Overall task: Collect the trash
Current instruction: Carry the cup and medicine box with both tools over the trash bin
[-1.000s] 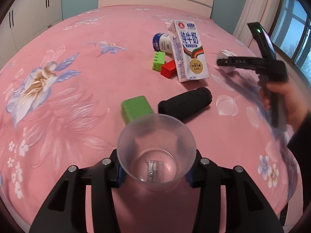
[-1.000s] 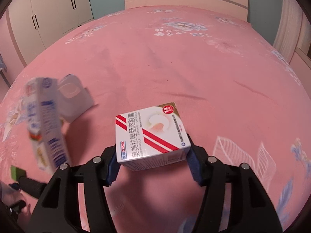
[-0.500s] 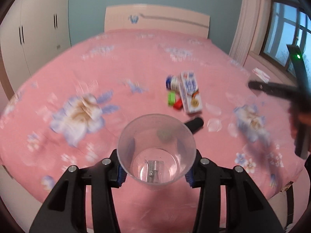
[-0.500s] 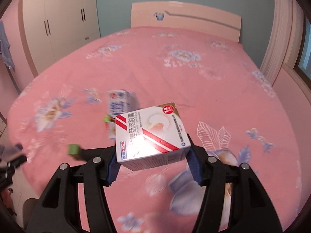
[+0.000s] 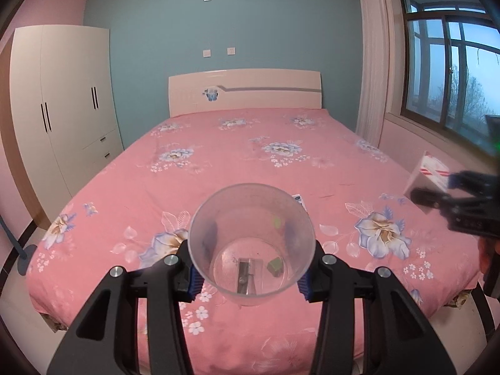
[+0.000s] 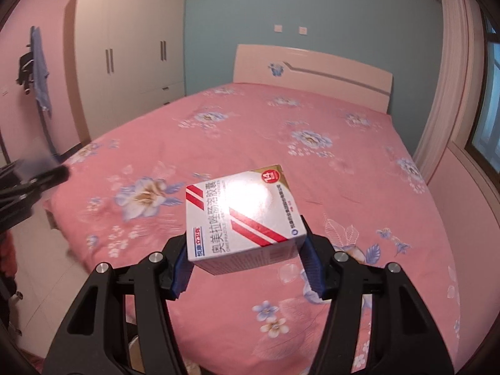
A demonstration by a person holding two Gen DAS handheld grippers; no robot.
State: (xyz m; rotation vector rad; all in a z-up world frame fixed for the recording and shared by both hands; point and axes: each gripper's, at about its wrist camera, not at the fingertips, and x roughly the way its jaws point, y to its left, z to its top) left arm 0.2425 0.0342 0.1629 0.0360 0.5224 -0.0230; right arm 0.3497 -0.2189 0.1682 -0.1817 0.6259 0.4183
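My left gripper [image 5: 251,276] is shut on a clear plastic cup [image 5: 251,243], held up well back from the pink bed [image 5: 237,162]. A small metal piece lies in the cup's bottom. My right gripper [image 6: 247,261] is shut on a white medicine box [image 6: 243,218] with red stripes. The right gripper and its box also show at the right edge of the left wrist view [image 5: 437,193]. The left gripper shows blurred at the left edge of the right wrist view [image 6: 28,190]. Items left on the bed are mostly hidden behind the cup; a corner of a carton [image 5: 298,200] peeks out.
A white wardrobe [image 5: 62,118] stands left of the bed, with tiled floor [image 6: 47,268] between. A headboard [image 5: 245,90] and teal wall are at the back. A window [image 5: 453,78] and curtain are on the right. Clothes [image 6: 39,65] hang on the left wall.
Both grippers have pulled back and up from the bed with cup and box still held. The whole bed and room now show; the bed items look small and hidden.
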